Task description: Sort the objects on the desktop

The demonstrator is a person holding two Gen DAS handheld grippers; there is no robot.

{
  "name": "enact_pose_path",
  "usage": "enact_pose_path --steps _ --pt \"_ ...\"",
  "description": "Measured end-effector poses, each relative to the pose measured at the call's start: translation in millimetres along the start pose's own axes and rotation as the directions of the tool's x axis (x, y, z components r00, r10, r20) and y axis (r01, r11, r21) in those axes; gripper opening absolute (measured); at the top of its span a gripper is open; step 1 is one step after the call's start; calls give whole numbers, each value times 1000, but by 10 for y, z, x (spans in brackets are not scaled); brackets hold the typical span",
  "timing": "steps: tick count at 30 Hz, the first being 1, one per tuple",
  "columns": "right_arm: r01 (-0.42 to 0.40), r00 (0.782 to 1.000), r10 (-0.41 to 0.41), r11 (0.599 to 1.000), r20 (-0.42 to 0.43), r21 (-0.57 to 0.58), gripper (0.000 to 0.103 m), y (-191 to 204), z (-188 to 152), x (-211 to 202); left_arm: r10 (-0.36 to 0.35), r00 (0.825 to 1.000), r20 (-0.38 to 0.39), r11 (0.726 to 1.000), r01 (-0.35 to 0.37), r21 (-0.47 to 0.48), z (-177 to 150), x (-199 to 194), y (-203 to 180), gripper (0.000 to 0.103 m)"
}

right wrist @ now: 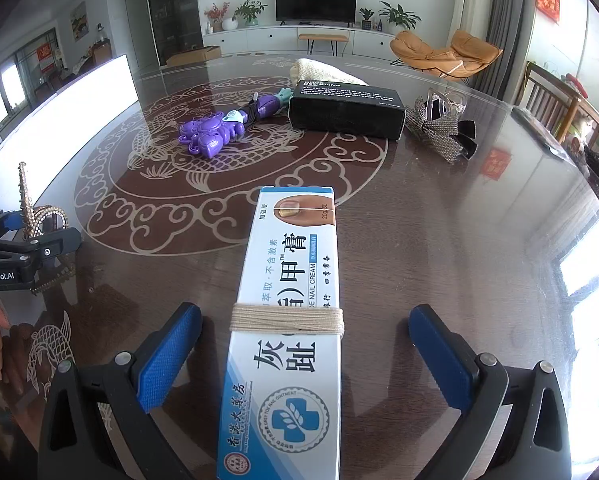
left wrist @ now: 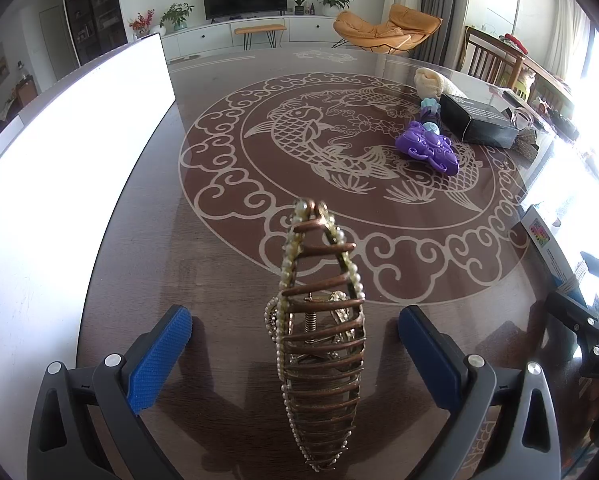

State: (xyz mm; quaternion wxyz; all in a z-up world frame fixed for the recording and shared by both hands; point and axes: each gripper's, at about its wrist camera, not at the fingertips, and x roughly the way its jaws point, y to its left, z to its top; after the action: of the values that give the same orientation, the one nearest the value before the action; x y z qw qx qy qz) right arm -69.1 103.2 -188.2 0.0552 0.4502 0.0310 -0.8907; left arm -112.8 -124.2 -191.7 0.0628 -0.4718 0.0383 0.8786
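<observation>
A bronze hair claw clip [left wrist: 319, 340] edged with pearls rests on the dark glass table, lengthwise between the fingers of my left gripper [left wrist: 295, 314]. That gripper is open, and both blue pads [left wrist: 159, 356] stand clear of the clip. In the right wrist view a white and blue nail cream box [right wrist: 291, 280], bound with beige thread, lies between the fingers of my right gripper [right wrist: 305, 310]. It is open too, with a gap on each side of the box. The left gripper [right wrist: 23, 248] and the clip [right wrist: 27, 200] also show at that view's left edge.
A purple toy [right wrist: 211, 136], a black box [right wrist: 347, 108], a rolled towel [right wrist: 323, 70] and a rhinestone bow clip [right wrist: 439, 128] lie at the far side. A bright white board [left wrist: 79, 140] runs along the table's left. A wooden chair [right wrist: 551, 100] stands at the right.
</observation>
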Motion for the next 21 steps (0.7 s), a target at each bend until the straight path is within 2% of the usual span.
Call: enact_pose_path --steps 13,17,20,21 --pt "0 1000 0 1000 0 0 103 4 -7 2 3 1000 -2 1000 -3 -5 7 9 -2 103" --pt "3 1000 -3 1000 -1 1 103 -4 -11 3 8 999 -33 1000 -8 -11 55 24 -19 103" --pt "-4 999 4 1000 -53 -8 103 -11 30 16 11 999 -53 1000 -11 -11 76 36 -28 103" --pt "-12 997 11 1000 -82 -13 93 -13 57 14 7 999 -33 1000 -7 -5 62 4 -36 89"
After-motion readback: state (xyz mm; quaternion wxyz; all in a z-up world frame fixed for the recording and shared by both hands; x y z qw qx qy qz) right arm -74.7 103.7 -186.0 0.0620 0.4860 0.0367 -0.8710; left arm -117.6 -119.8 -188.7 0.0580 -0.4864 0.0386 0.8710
